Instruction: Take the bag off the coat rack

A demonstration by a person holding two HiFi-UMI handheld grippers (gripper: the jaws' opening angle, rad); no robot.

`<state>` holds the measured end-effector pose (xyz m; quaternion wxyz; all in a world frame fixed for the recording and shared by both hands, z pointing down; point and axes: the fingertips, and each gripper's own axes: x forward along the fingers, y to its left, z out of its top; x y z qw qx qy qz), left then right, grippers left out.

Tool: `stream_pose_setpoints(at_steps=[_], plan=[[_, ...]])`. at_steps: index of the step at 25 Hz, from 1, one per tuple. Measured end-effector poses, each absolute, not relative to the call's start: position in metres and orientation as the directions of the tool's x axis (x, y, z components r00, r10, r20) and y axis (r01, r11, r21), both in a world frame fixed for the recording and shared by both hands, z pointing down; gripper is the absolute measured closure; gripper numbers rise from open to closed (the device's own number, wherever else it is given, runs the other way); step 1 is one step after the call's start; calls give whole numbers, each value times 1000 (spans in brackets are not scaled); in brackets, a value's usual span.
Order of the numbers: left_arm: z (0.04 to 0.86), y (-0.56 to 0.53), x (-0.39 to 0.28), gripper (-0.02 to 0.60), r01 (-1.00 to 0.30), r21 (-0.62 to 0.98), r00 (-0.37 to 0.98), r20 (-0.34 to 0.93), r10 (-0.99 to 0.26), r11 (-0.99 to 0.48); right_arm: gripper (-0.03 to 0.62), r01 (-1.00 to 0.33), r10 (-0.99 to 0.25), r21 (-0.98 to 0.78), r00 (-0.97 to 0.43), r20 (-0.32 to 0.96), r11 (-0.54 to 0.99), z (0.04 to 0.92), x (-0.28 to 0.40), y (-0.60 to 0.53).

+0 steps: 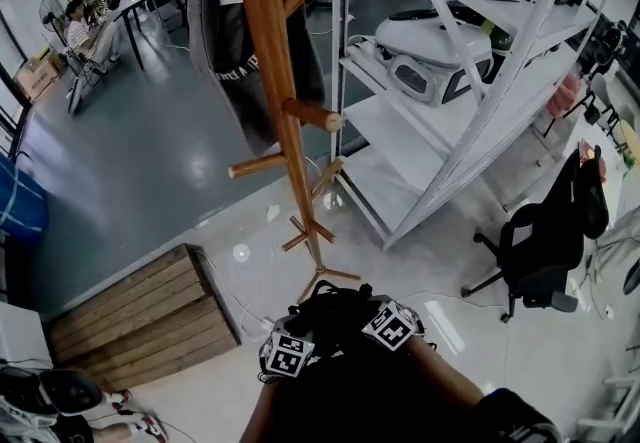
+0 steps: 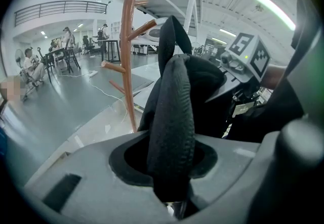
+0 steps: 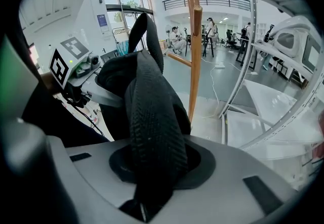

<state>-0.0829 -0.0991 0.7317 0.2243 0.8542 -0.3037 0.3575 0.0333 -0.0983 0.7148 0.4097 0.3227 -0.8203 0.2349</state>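
Wooden crate (image 1: 140, 316) on floor, far left. Left gripper (image 2: 174, 203) clamped narrow on black strap (image 2: 172, 117). Bag (image 1: 335, 311) hangs low between both grippers, close to person, clear of coat rack (image 1: 275, 61), near its base. Right gripper (image 3: 144, 205) clamped on second strap (image 3: 152, 117). Dark cover (image 1: 225, 31) hangs on rack. White shelving (image 1: 440, 131) and office chair (image 1: 545, 241) at right.

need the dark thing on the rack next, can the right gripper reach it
Probably not: right gripper is shut on the black bag's strap, held by the body, away from the dark thing.
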Motion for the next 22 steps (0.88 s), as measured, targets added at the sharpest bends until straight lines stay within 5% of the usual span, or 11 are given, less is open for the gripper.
stream_pose_setpoints(at_steps=[22], plan=[[724, -95, -80, 459, -677, 174, 563, 748, -351, -715, 500, -711, -327, -121, -459, 826, 693, 714, 35, -93]])
